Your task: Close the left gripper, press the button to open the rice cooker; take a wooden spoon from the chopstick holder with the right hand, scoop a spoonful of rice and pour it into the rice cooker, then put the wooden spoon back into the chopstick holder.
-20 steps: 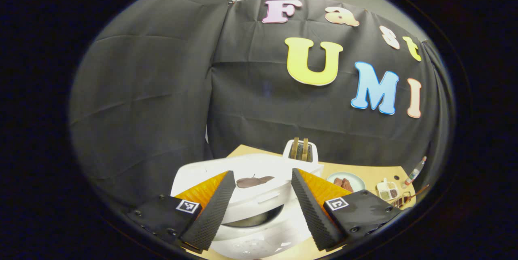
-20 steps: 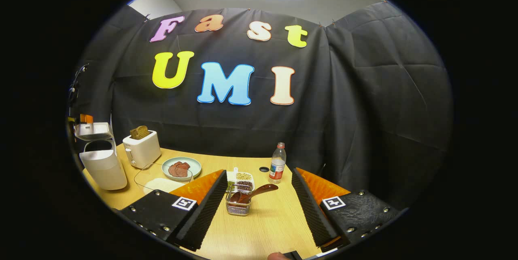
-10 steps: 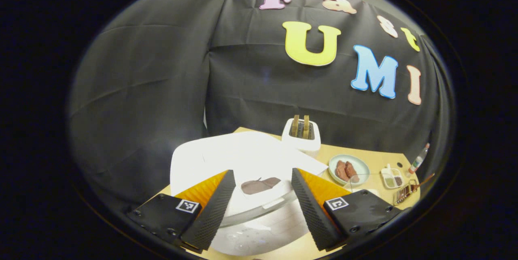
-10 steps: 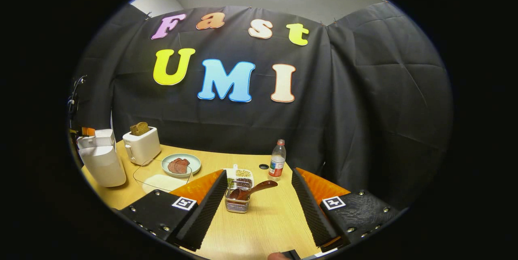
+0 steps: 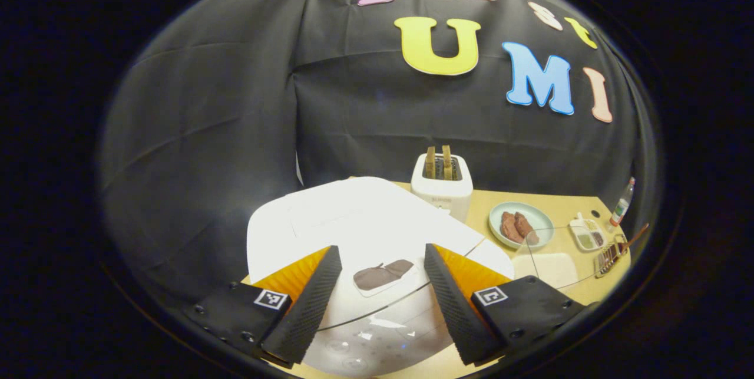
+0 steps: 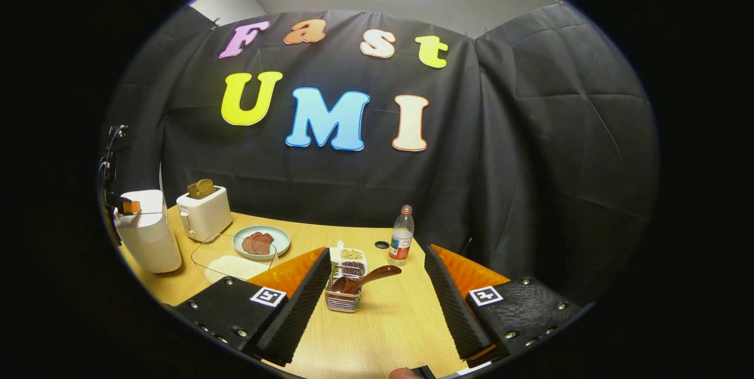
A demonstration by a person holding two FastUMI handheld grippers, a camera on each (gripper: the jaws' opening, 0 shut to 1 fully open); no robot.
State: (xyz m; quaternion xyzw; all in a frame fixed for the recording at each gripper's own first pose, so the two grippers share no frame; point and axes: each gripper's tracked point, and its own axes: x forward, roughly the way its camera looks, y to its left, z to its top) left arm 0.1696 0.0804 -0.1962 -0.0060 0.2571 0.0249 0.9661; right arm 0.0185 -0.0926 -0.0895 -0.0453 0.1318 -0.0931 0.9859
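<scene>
While the left gripper (image 5: 383, 302) hovers with its jaws wide apart and holding nothing above the white rice cooker (image 5: 353, 231), whose lid looks shut, the right gripper (image 6: 377, 302) is likewise spread wide and empty over the pale wooden table (image 6: 383, 326). Just ahead of it, the dark wooden spoon (image 6: 368, 277) rests tilted in the clear chopstick holder (image 6: 341, 299).

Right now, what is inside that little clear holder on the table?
The chopstick holder has a wooden spoon resting in it, handle leaning out to the right. What lies at its bottom is too small to tell.
</scene>
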